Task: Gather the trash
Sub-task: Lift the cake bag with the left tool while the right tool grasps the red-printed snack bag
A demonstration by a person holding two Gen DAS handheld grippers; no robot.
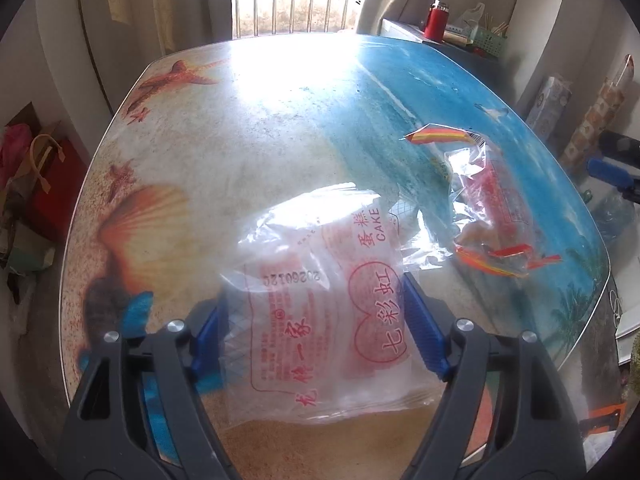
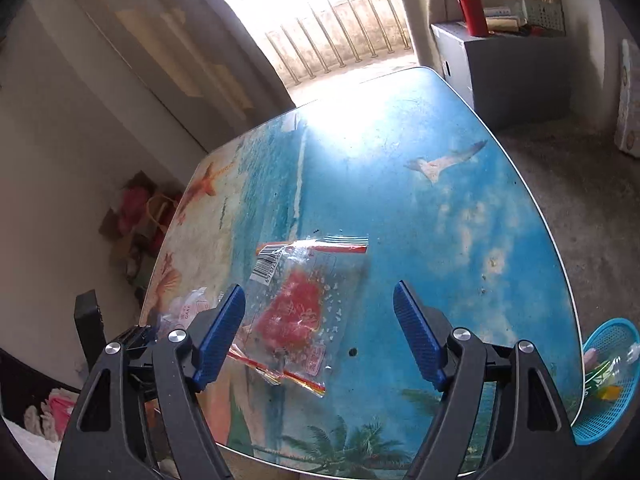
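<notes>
A clear cake wrapper with red print point(image 1: 320, 300) lies on the beach-print table point(image 1: 240, 140). My left gripper point(image 1: 316, 296) is open around it. The blue pads stand at its two sides, and its left edge overlaps the left pad. A second clear wrapper with a red patch, a barcode and rainbow-striped ends point(image 2: 300, 312) lies further right point(image 1: 492, 208). My right gripper point(image 2: 319, 286) hovers open over it, and its left pad overlaps the wrapper's edge in the view. One blue finger point(image 1: 610, 172) of the right gripper shows at the left wrist view's right edge.
A blue mesh basket point(image 2: 604, 384) holding some rubbish sits below the table's right edge point(image 2: 552, 240). A grey cabinet point(image 2: 516, 68) with a red flask point(image 2: 472, 12) stands at the back right. Bags are piled on the floor at the left point(image 1: 36, 184). Boxes lean against the right wall point(image 1: 576, 120).
</notes>
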